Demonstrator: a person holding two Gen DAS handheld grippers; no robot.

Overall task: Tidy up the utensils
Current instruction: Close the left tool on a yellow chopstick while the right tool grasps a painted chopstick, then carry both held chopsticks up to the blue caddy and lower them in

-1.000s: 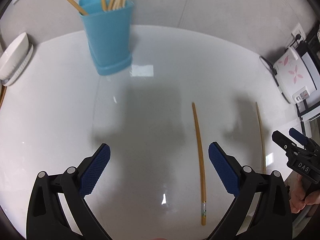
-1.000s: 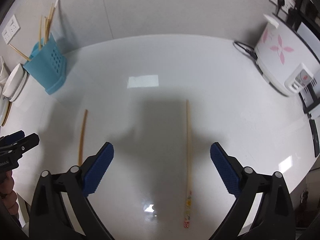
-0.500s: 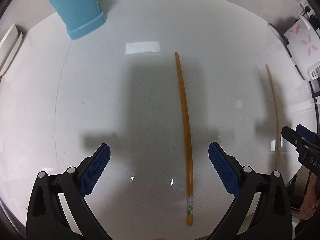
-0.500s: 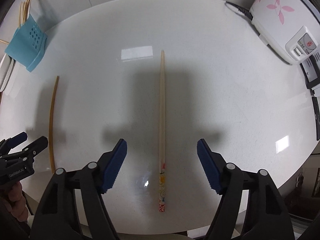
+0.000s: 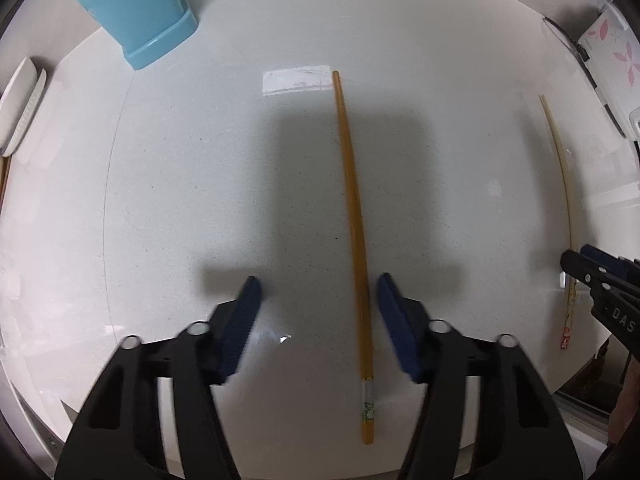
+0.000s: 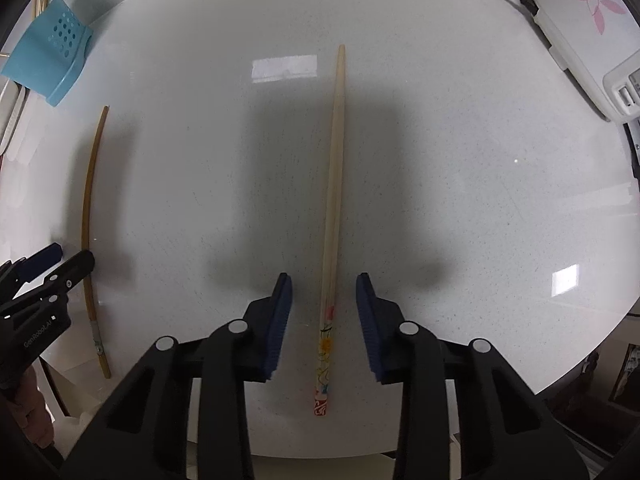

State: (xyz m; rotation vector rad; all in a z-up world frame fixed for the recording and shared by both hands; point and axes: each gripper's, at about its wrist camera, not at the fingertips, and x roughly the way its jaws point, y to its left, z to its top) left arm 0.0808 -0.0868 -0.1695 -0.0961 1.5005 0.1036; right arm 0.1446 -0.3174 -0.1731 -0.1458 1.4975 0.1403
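An amber chopstick [image 5: 354,216] lies lengthwise on the white round table [image 5: 180,200]. My left gripper [image 5: 316,292] points down over its near end, jaws closing, the stick between the pads close to the right one, no pad pressing on it. A pale chopstick [image 6: 334,184] with a painted end lies under my right gripper [image 6: 325,286], whose jaws are closing around it with gaps on both sides. Each view shows the other stick and gripper at its edge: the pale chopstick [image 5: 566,208], the amber chopstick [image 6: 90,216].
A blue utensil holder [image 5: 132,8] with several chopsticks stands at the far left of the table. A white dish [image 5: 20,104] sits at the left edge. A white rice cooker [image 6: 588,28] with pink flowers and a cord stands at the far right.
Both grippers have come down closer to the table and centred over their chopsticks. Both pairs of jaws have narrowed from wide open to partly closed around the sticks.
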